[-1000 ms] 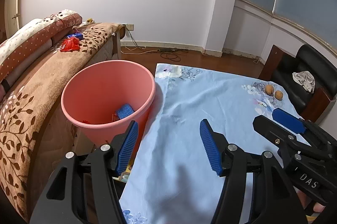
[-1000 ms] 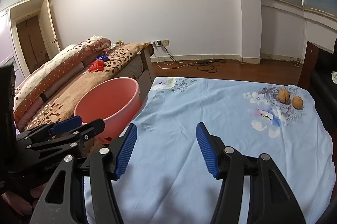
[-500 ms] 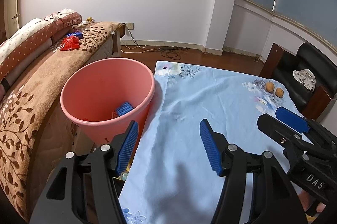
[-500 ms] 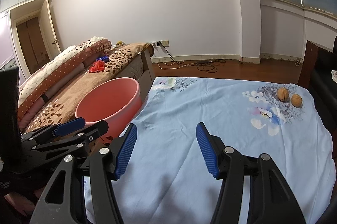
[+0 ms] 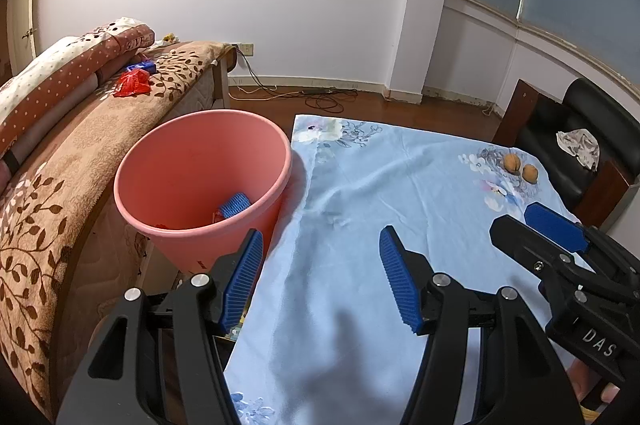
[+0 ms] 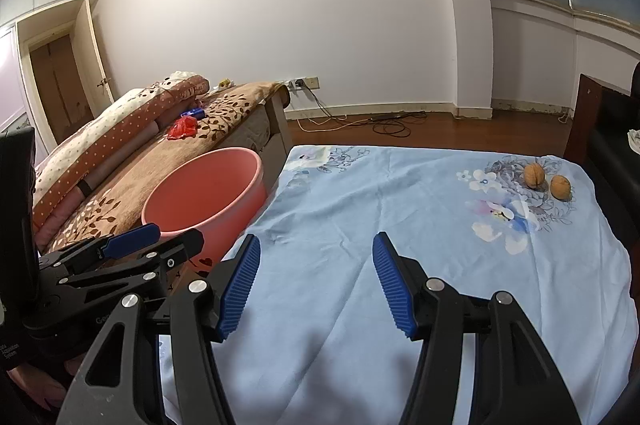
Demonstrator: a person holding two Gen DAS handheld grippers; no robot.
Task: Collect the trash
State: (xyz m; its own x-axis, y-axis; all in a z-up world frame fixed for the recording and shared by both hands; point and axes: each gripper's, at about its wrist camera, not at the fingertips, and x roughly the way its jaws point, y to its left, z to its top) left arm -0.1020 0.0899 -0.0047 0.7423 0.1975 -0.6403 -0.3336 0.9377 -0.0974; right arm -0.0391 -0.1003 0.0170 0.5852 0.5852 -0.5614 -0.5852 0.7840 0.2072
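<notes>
A pink bin (image 5: 200, 177) stands left of a table with a light blue floral cloth (image 5: 380, 209); it also shows in the right wrist view (image 6: 204, 201). A blue item (image 5: 235, 205) lies inside it. Two walnuts (image 5: 520, 167) sit at the cloth's far right, also in the right wrist view (image 6: 546, 181). My left gripper (image 5: 320, 277) is open and empty over the cloth's near left edge. My right gripper (image 6: 316, 277) is open and empty over the near cloth. A red wrapper (image 5: 132, 85) and a blue wrapper (image 5: 141, 67) lie on the sofa.
A brown leaf-pattern sofa (image 5: 52, 193) with rolled bedding runs along the left. A black chair (image 5: 568, 149) with a crumpled cloth (image 5: 580, 147) stands at the right. Cables lie on the wood floor (image 5: 320, 101) by the far wall.
Both grippers have drawn back slightly from the bin and walnuts. Both stay open and empty.
</notes>
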